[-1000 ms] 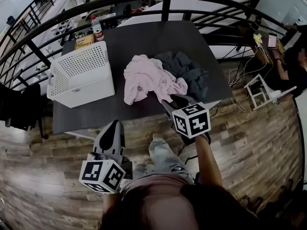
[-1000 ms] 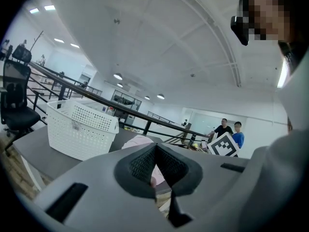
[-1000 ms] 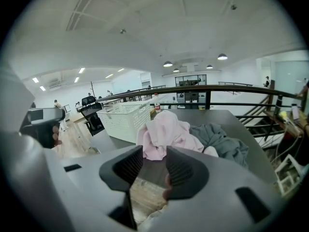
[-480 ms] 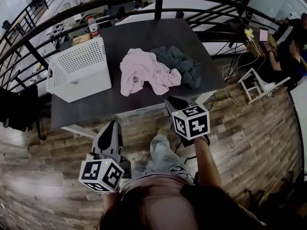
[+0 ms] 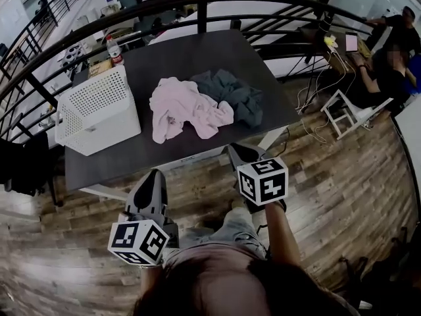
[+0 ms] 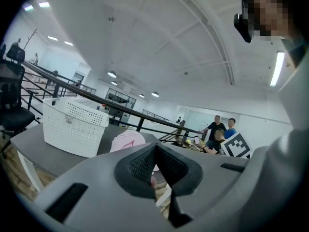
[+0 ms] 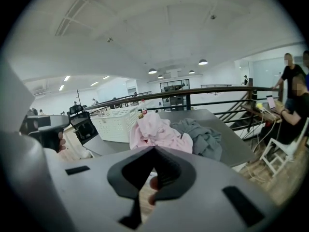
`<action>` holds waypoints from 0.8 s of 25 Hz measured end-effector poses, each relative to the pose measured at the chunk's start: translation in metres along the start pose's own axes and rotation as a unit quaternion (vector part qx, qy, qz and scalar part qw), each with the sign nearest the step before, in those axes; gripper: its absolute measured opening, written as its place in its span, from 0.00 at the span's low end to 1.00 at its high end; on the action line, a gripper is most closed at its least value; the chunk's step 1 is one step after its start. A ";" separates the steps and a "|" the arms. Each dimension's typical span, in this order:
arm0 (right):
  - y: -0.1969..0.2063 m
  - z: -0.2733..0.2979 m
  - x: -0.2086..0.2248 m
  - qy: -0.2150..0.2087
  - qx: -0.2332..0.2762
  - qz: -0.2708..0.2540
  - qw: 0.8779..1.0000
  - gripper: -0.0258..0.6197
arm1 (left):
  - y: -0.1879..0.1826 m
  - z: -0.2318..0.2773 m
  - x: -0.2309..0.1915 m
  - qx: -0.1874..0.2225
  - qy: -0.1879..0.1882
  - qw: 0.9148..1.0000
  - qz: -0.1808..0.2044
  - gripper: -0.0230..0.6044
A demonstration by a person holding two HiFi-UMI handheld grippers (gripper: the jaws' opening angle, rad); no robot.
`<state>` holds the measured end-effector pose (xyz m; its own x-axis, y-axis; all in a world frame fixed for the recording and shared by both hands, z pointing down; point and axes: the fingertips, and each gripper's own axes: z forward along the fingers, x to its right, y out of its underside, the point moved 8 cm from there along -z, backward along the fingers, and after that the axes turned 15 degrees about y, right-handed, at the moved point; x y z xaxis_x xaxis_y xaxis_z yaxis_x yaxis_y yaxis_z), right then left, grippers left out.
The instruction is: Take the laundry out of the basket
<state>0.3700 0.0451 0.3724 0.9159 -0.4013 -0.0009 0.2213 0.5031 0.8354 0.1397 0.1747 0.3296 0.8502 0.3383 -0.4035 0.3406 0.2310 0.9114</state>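
Note:
The white perforated laundry basket [image 5: 99, 107] stands on the left of the dark table [image 5: 197, 51]; what is inside it is hidden. A pink garment [image 5: 184, 107] and a grey garment [image 5: 231, 94] lie in a heap beside it, mid-table. My right gripper [image 5: 234, 149] is held off the table's front edge, short of the clothes, shut and holding nothing. My left gripper [image 5: 155, 174] hangs lower, over the floor, jaws together and bare. The right gripper view shows the pink garment [image 7: 157, 129], the grey garment [image 7: 203, 137] and the basket [image 7: 118, 122] beyond its jaws.
A black curved railing [image 5: 197, 5] runs behind the table. A bottle [image 5: 113, 48] and a yellow box [image 5: 97, 68] sit at the far left corner. A white chair [image 5: 342, 110] and seated people [image 5: 395, 51] are to the right, over wooden flooring [image 5: 342, 196].
My right gripper has drawn back from the edge of the pink garment to in front of the table. The whole table has slid left and farther off in the head view.

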 end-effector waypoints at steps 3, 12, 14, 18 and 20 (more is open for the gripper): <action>-0.004 -0.005 0.020 -0.004 0.012 0.004 1.000 0.07 | 0.003 0.025 0.011 -0.001 0.005 1.000 0.003 0.03; -0.026 -0.012 0.070 -0.023 0.053 -0.007 0.998 0.06 | 0.009 0.092 0.046 -0.003 -0.007 1.000 -0.004 0.03; -0.029 -0.008 0.081 -0.028 0.051 -0.012 0.998 0.06 | 0.011 0.105 0.055 -0.003 -0.014 1.000 -0.005 0.03; -0.034 0.002 0.097 -0.050 0.047 -0.026 0.997 0.06 | 0.017 0.132 0.068 0.004 -0.027 1.000 -0.005 0.03; -0.036 0.006 0.105 -0.067 0.047 -0.032 0.996 0.06 | 0.018 0.143 0.075 0.010 -0.033 0.999 -0.008 0.03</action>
<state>0.4562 -0.0195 0.3457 0.8464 -0.5324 0.0126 0.2396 0.4018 0.8838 0.2673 0.0739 0.3269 0.8690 0.2739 -0.4121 0.3617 0.2166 0.9068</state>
